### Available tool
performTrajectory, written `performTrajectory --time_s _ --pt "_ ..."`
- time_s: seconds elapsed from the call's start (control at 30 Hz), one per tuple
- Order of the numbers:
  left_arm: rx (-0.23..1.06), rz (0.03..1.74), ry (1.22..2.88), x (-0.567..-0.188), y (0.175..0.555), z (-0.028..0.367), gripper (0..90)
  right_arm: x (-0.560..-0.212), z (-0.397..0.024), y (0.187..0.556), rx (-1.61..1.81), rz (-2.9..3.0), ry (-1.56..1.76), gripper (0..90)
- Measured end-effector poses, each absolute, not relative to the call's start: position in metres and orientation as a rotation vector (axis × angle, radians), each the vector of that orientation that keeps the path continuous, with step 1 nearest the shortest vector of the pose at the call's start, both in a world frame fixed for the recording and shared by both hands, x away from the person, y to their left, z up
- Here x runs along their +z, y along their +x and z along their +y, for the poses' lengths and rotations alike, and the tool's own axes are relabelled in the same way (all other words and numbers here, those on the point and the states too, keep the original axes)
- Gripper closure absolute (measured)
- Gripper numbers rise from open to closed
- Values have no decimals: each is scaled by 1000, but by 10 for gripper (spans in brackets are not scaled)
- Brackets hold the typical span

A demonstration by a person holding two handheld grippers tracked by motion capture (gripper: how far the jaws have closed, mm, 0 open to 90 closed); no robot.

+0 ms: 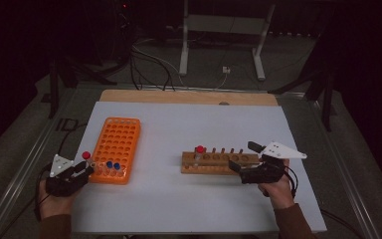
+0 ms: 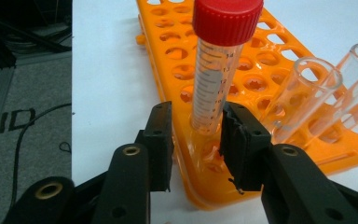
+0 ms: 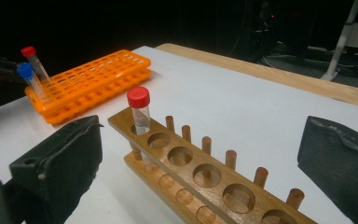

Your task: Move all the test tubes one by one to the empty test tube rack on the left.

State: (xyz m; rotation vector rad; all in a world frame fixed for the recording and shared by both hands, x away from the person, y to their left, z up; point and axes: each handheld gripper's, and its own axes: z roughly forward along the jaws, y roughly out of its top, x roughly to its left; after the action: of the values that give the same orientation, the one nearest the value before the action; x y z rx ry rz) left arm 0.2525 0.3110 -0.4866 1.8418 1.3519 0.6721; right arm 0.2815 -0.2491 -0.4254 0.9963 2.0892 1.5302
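Red-capped tube: the red-capped tube [image 2: 216, 70] stands upright in a corner hole of the orange rack [image 2: 261, 84], its long axis vertical, cap up, straight ahead of the left gripper [image 2: 196, 135].
Left gripper state: jaws slightly spread; the tube's lower part sits between them, a gap shows on the left pad [image 2: 161, 140] side, and the right pad lies close against it, so I judge it let go rather than pinched.
Coming move: judged, the gripper can back straight away from the tube along its own line; any sideways drift would tip the tube in its hole.
Neighbours: two uncapped clear tubes [image 2: 307, 100] lean in the same rack just beside the right-hand jaw; in the high view two blue-capped tubes [image 1: 113, 165] stand in the rack's near row.
Nearer hand: the left hand [image 1: 54, 199] is at the rack; the right gripper [image 1: 248, 172] is well apart, at the wooden rack [image 3: 200, 172].
Right gripper state: spread wide, holding nothing, jaws either side of the wooden rack's near end.
Wooden rack: one more red-capped tube, the wooden rack's tube [image 3: 140, 112], stands upright in its end hole; the other holes are bare.
Surface: a white counter [image 1: 204, 124] with a wooden edge at the far side.
Room: dark, with cables and the feet of a metal stand [image 1: 221, 45] on the grey floor beyond.
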Motion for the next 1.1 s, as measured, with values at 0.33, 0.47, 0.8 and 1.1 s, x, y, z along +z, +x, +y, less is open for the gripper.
performTrajectory --time_s 0.33,0.47,0.8,1.1 --pt "654 1340 1704 -473 241 327 501 -426 -248 282 1532 2090 992 0" --pt "663 1317 1668 -467 240 326 421 -426 -247 282 1535 2088 995 0" --pt "719 1247 1615 -443 238 309 164 -427 -245 283 1539 2089 1005 0" --pt "724 1161 1622 -420 243 279 36 -424 -234 284 1535 2088 1003 0"
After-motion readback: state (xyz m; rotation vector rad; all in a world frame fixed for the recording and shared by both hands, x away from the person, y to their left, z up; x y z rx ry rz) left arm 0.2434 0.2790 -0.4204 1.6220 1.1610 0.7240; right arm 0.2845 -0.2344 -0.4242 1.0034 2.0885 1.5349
